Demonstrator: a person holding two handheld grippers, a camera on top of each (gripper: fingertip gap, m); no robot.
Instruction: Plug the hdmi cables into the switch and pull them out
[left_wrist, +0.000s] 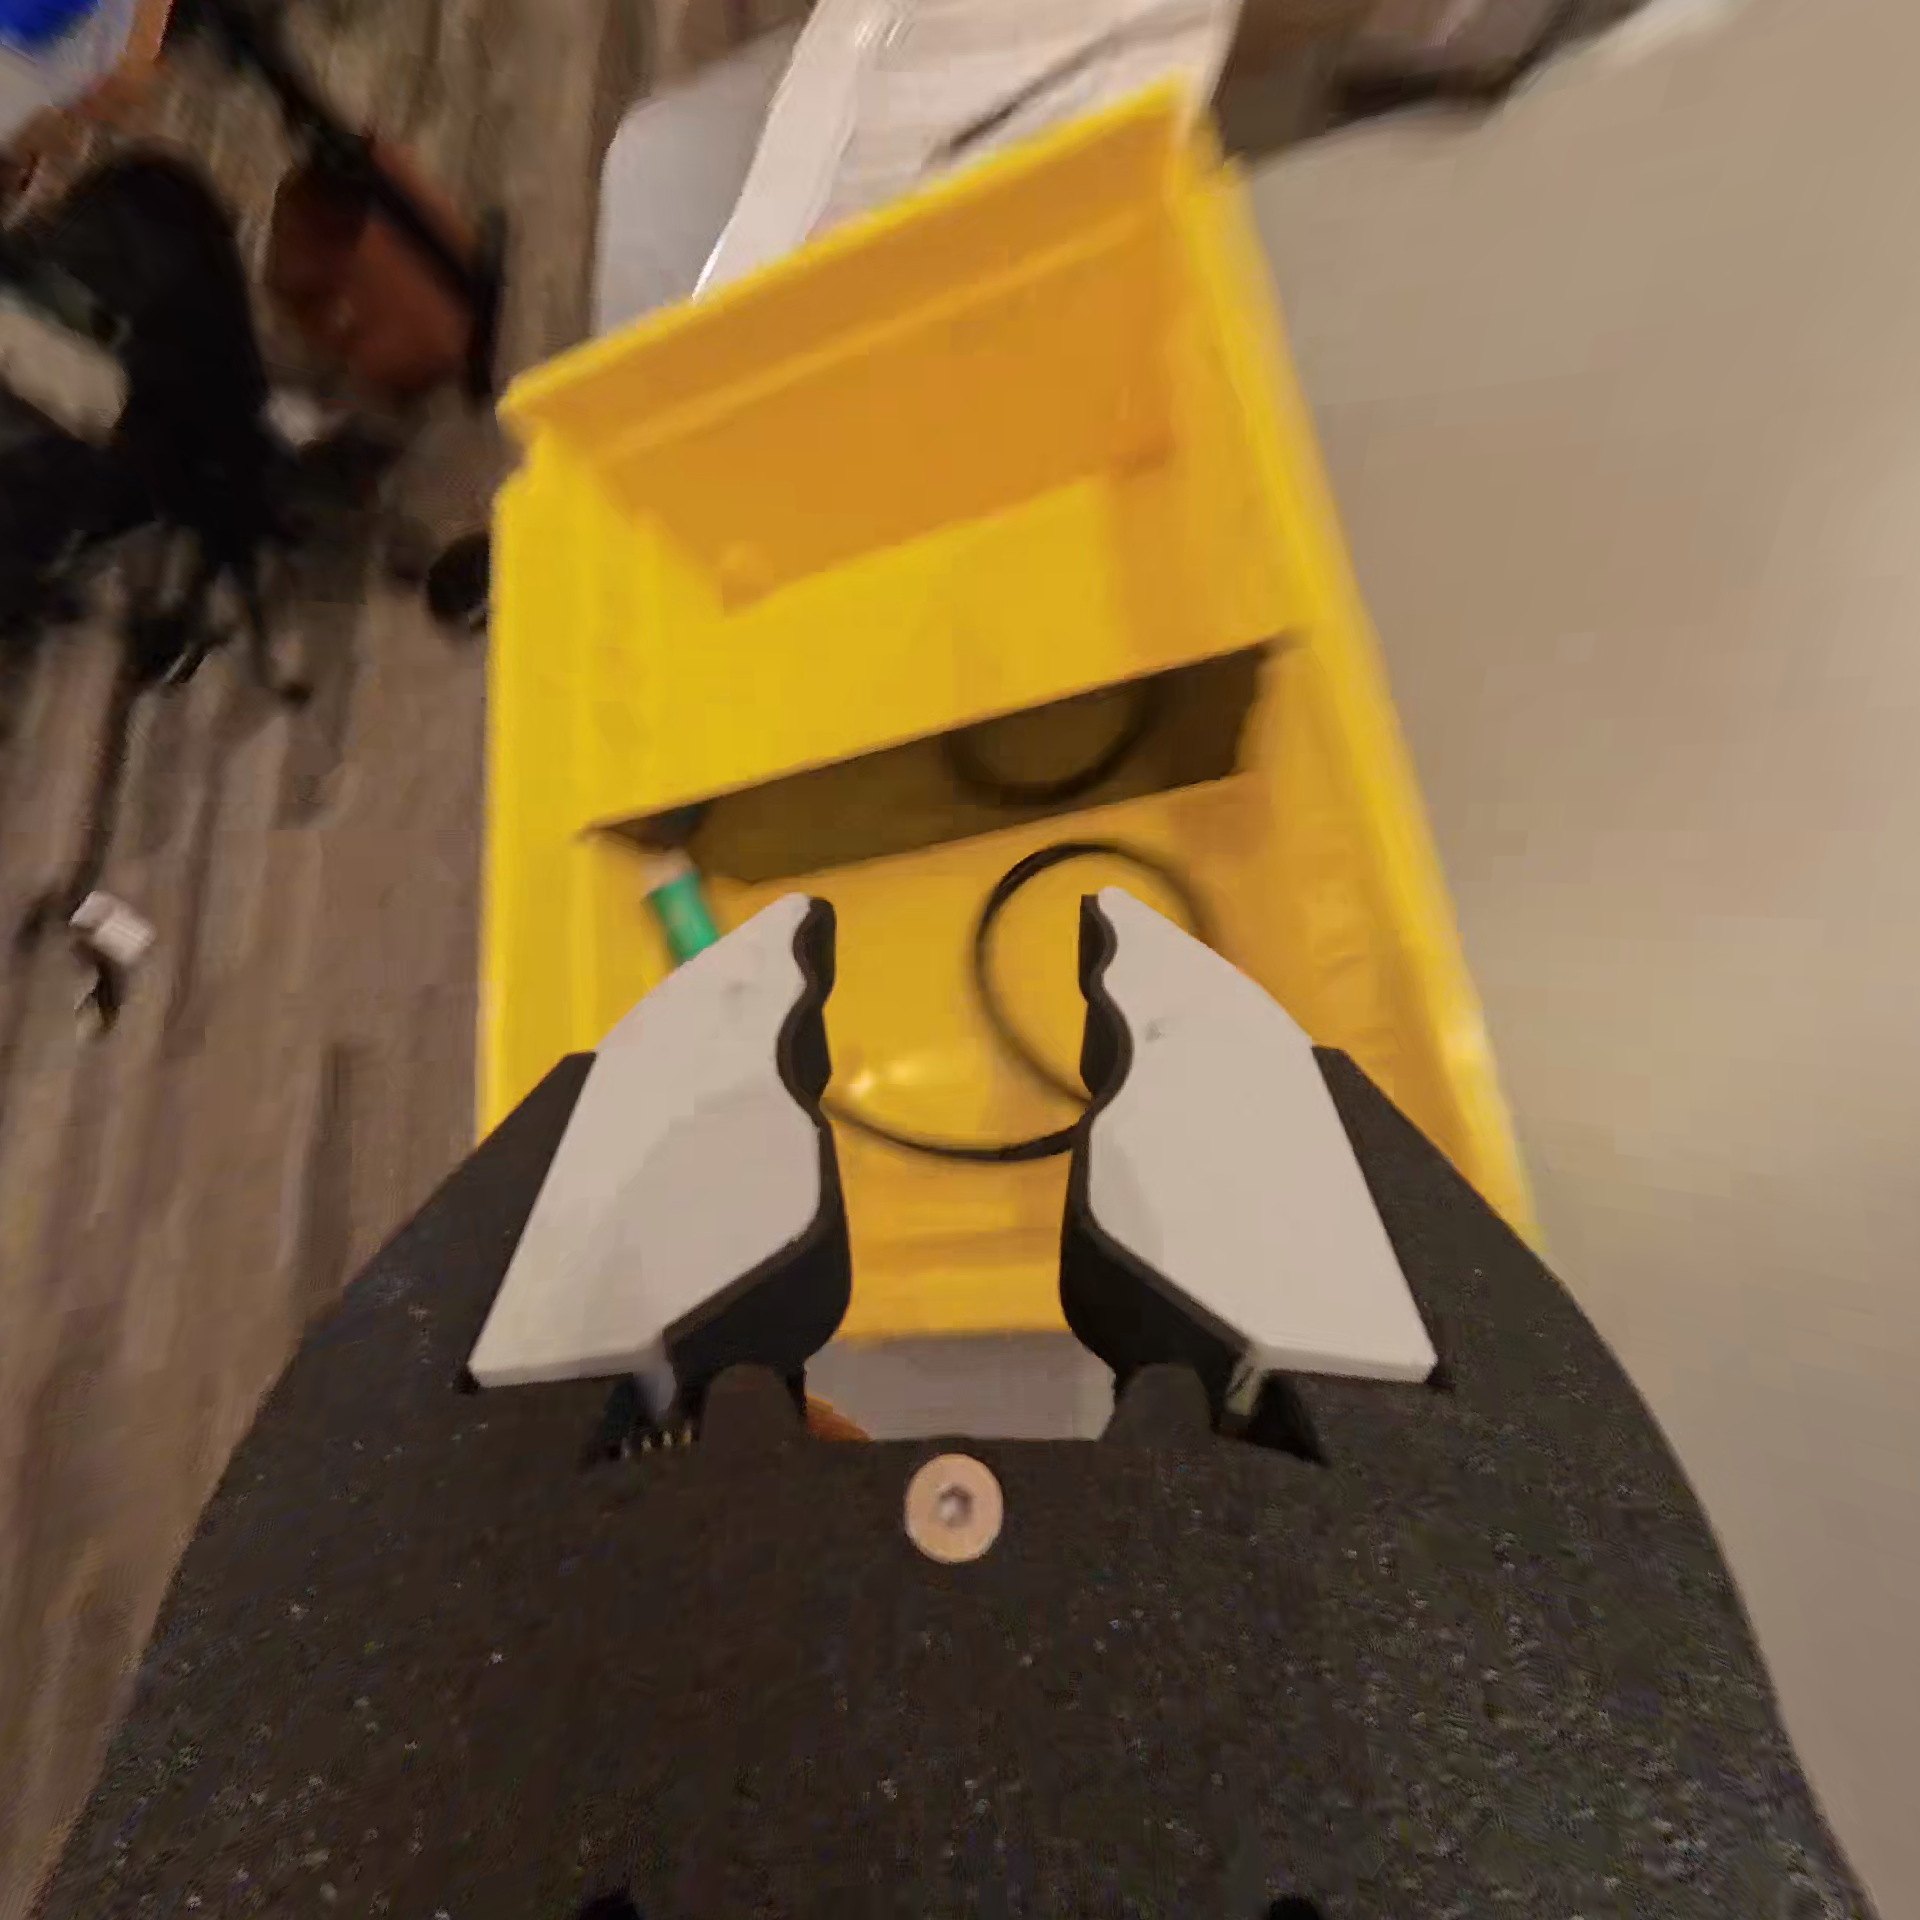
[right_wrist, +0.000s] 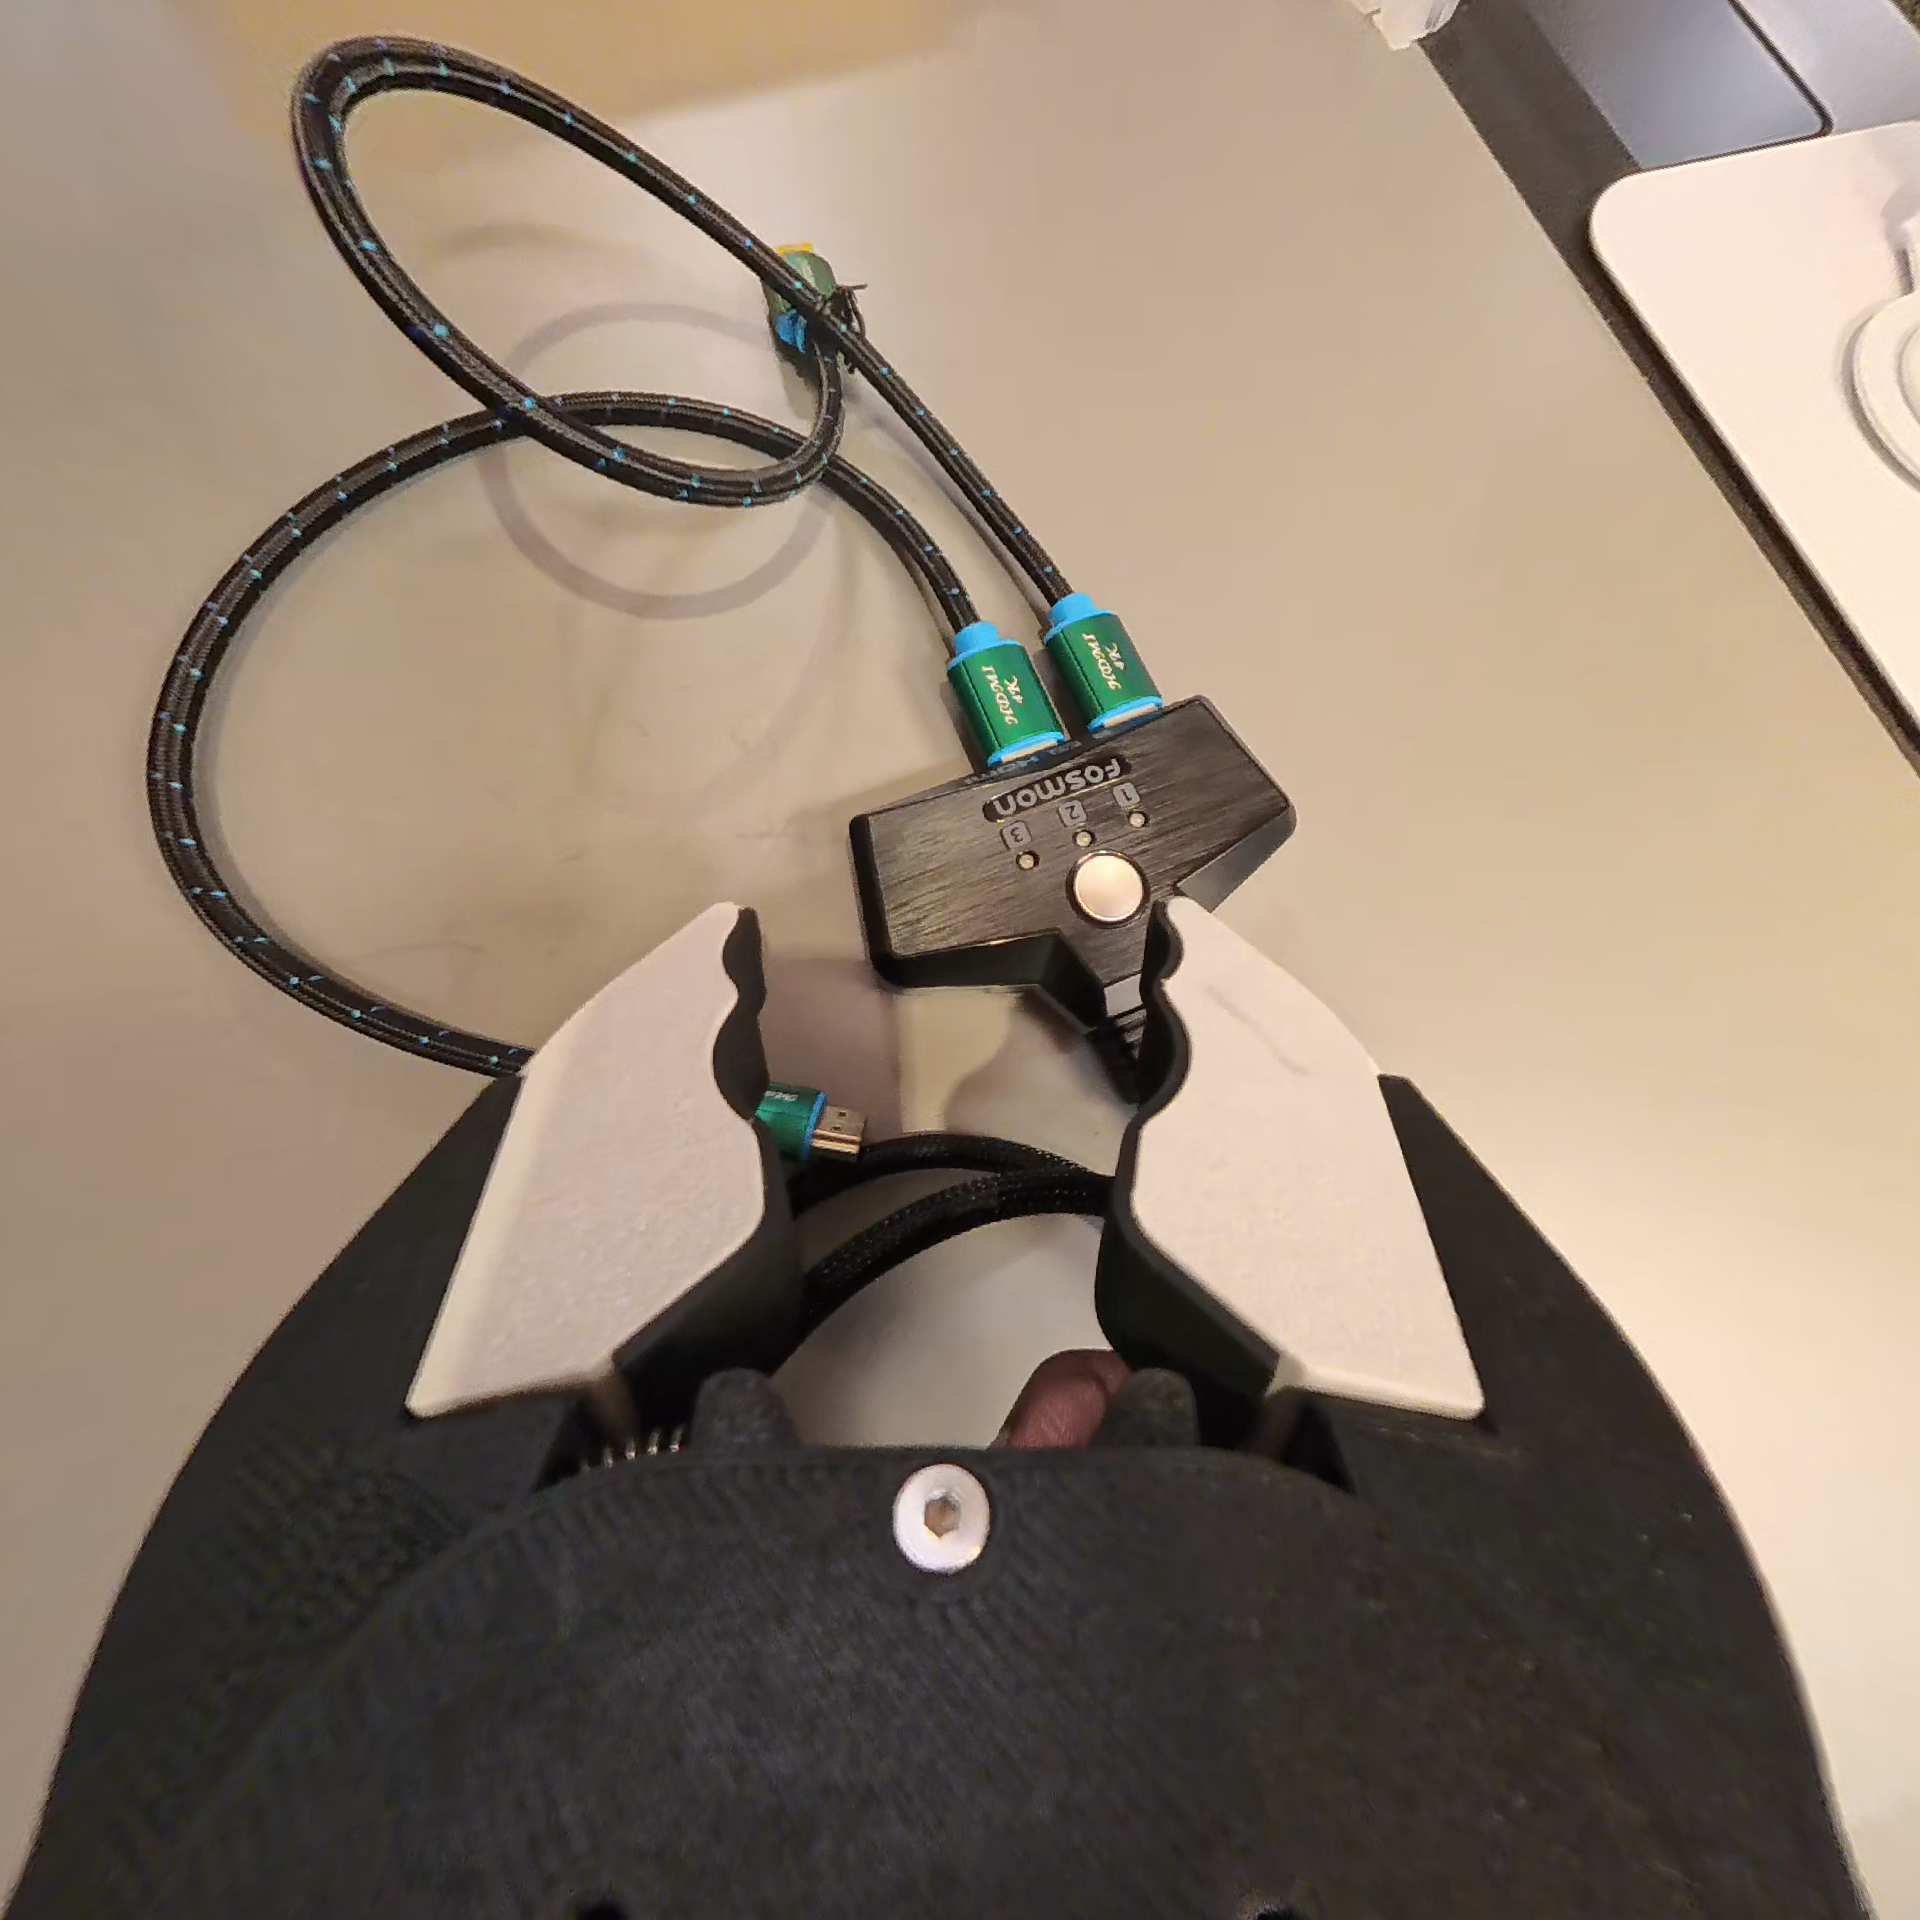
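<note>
In the right wrist view a black HDMI switch (right_wrist: 1081, 852) lies on the pale table with two green HDMI plugs (right_wrist: 1003, 696) (right_wrist: 1107, 665) seated side by side in its far edge. Their black braided cables (right_wrist: 343, 499) loop across the table. A loose green plug (right_wrist: 805, 1122) lies under my left finger. My right gripper (right_wrist: 956, 920) is open, just short of the switch, its right fingertip beside the switch's tail cable. In the blurred left wrist view my left gripper (left_wrist: 956, 909) is open and empty above a yellow bin (left_wrist: 623, 727) holding a green plug (left_wrist: 681, 914) and a thin black cable (left_wrist: 987, 1039).
A grey pad with a white stand base (right_wrist: 1766, 343) lies at the table's right. In the left wrist view the yellow bin sits at the table edge, with wood floor and a dark chair (left_wrist: 156, 416) at the left.
</note>
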